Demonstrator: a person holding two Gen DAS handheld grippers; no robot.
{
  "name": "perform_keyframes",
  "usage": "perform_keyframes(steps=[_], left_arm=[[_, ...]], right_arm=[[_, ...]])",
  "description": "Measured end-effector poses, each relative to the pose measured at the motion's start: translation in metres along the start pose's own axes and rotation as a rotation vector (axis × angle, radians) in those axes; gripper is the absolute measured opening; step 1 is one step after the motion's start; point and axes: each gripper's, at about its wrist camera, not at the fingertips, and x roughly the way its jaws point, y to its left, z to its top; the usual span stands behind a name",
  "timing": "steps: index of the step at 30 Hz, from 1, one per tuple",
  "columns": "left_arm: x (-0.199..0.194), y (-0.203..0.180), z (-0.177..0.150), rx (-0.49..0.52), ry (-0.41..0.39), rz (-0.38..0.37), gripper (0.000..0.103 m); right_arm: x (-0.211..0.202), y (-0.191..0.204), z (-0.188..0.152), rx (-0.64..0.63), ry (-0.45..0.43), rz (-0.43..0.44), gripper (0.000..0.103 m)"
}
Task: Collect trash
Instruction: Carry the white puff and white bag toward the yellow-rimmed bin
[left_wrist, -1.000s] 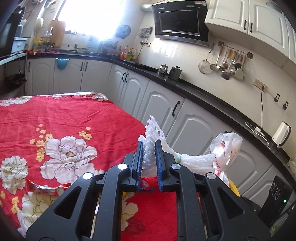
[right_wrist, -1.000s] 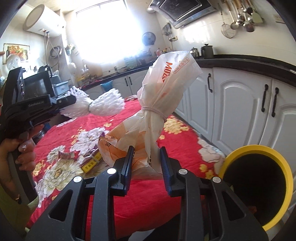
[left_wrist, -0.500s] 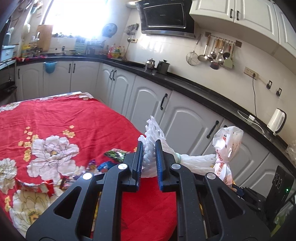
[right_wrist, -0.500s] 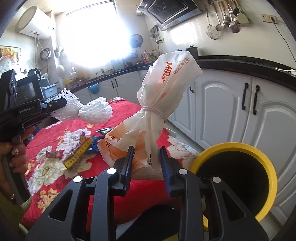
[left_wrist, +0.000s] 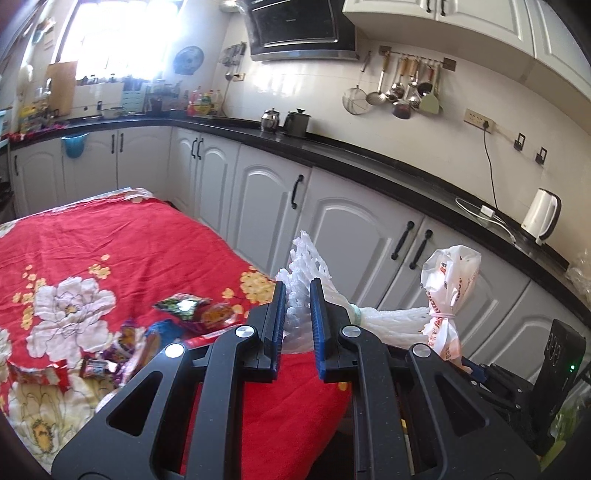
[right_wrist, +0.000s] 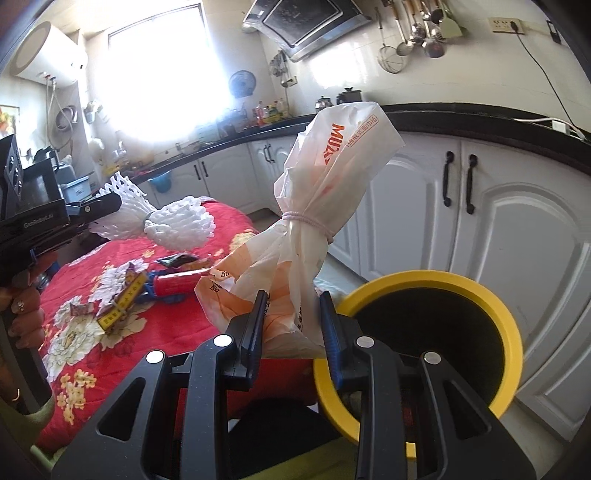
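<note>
Holding trash in both hands now: left gripper (left_wrist: 297, 295) has its jaws clenched on one flared end of a white foam-net fruit sleeve bundle (left_wrist: 388, 319), tied at the waist w/ a band, and right gripper (right_wrist: 291, 314) has jaws clamped on the lower bunched part of a crumpled white-and-orange plastic bag (right_wrist: 332, 177), cinched mid-length by a pale rubber band. Both items are off the worktop (left_wrist: 110, 240), which wears a red floral cloth, and sit just past its edge, near the round yellow-rimmed black bin (right_wrist: 513, 332) seen in the right wrist view. Handling, as I judge it: both v. light, soft, squashy, nothing fragile; the foam net springs back so a grip on a flared end is OK, though the tied waist looks the firmest spot. The bag film is slick and may slip, so best taken near the banded neck or on a thick wad, as here. Long axes: foam bundle runs roughly level, from the left jaws out toward the bag; the bag stands near upright, puffed top up, leaning a bit right, its bottom in the jaws. More wrappers (left_wrist: 184, 306) remain on the cloth, incl. a red-blue packet (right_wrist: 173, 284), so the job looks partway done.
</note>
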Motion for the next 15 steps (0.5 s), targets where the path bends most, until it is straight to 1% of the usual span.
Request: perform_keyframes(steps=[9,15], left_arm=[[0.02,-0.039,-0.006,0.051,0.021,-0.033,0.009],[0.037,-0.063,-0.016,0.091,0.042,-0.052,0.009]], right_arm=[[-0.008,-0.033,-0.006,0.038,0.0,-0.063,0.027],[-0.011,-0.058,-0.014,0.074,0.017,-0.115,0.027]])
